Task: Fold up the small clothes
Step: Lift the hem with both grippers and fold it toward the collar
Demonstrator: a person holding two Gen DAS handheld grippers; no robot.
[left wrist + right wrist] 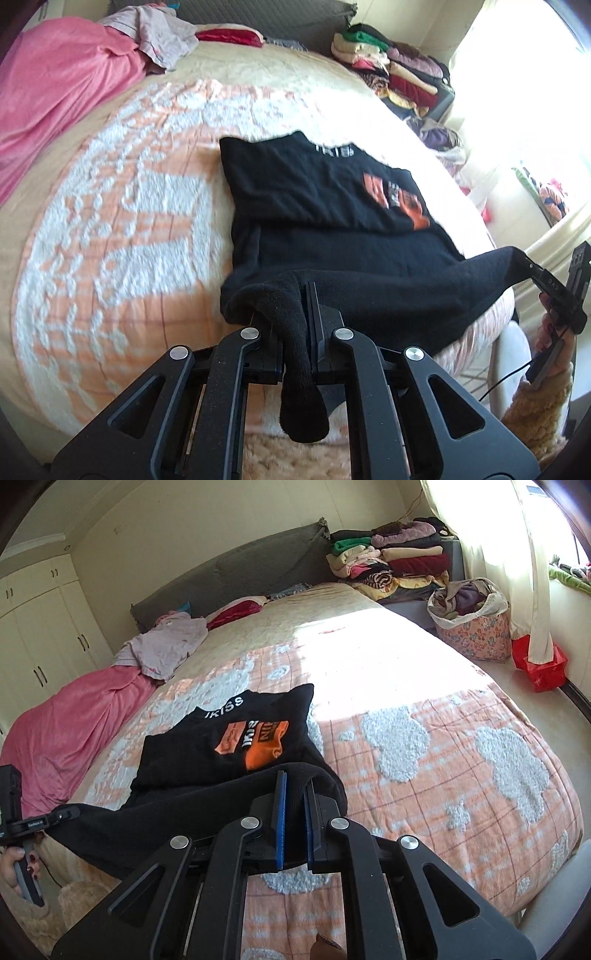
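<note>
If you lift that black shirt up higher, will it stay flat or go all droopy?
Probably droopy. The black shirt already sags between the left tongs and the right tongs, so it looks soft and floppy. It seems light, since a pinch at each end holds it up. The part on the bedspread would likely drag along.

pink blanket (66,731), floral basket (476,635), wardrobe (40,635)

Black shirt (229,746), orange print; peach-and-white quilt (424,746); pink blanket (66,731).

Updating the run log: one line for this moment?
left gripper: shut on black shirt hem | right gripper: shut on hem | hem lifted off bed
</note>
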